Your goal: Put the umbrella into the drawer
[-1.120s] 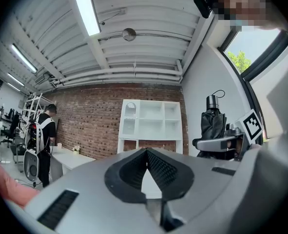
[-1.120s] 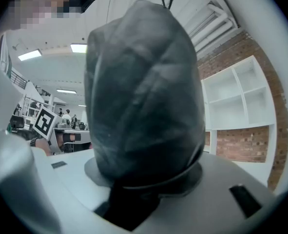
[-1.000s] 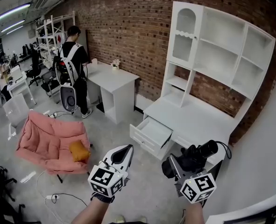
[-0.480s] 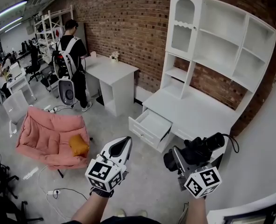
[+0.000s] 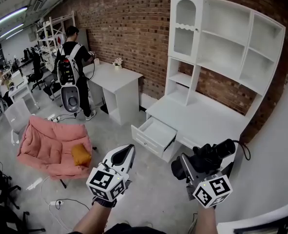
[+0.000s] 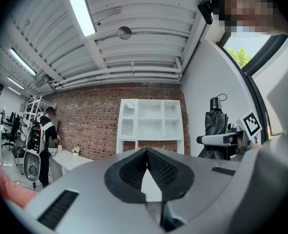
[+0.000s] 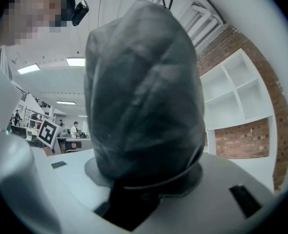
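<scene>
A folded black umbrella (image 5: 205, 160) sits in my right gripper (image 5: 192, 168), which is shut on it at the lower right of the head view. In the right gripper view the umbrella (image 7: 144, 96) fills the middle and hides the jaws' tips. My left gripper (image 5: 126, 152) is held level beside it, shut and empty; its pads (image 6: 158, 167) meet at the tip. The umbrella (image 6: 216, 126) also shows at the right of the left gripper view. The open white drawer (image 5: 155, 133) juts from the white desk (image 5: 207, 121), ahead of both grippers and apart from them.
A white hutch of shelves (image 5: 221, 38) stands on the desk against the brick wall. A pink lounge chair (image 5: 46, 147) with an orange cushion (image 5: 80, 155) is on the floor at left. A person with a backpack (image 5: 71, 67) stands by another white desk (image 5: 115, 81). Cables (image 5: 56, 203) lie on the floor.
Both grippers have come closer to the desk, the right one still holding the umbrella. The desk and open drawer now sit larger and further left in the head view.
</scene>
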Demonstrator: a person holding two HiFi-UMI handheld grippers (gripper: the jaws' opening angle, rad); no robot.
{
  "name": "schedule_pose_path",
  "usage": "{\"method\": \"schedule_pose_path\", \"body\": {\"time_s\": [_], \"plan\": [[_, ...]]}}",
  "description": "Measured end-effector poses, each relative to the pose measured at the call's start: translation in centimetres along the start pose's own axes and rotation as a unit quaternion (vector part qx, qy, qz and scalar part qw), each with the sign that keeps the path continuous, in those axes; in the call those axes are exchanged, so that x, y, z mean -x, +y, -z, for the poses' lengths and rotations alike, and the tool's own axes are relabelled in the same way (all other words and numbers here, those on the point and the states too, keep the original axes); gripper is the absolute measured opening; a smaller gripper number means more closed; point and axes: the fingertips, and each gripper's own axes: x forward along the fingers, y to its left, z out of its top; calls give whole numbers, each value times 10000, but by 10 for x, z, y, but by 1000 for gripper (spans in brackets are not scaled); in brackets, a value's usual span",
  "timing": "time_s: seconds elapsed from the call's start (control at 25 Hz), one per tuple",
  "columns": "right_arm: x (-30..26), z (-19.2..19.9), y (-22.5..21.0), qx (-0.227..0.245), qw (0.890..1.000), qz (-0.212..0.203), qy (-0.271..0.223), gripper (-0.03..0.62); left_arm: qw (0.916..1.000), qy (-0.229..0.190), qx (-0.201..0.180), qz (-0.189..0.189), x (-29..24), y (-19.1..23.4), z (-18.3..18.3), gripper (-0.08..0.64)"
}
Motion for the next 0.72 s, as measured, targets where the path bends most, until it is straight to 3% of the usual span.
{"method": "schedule_pose_path", "body": {"time_s": [0.44, 0.72], "plan": [[0, 4, -27, -94, 9999, -67, 3, 195, 9999, 56, -135, -27, -25, -16, 2, 6], [-18, 11, -38, -104, 9999, -46, 42, 195, 9999, 60, -71, 49, -47, -4, 8, 6]]}}
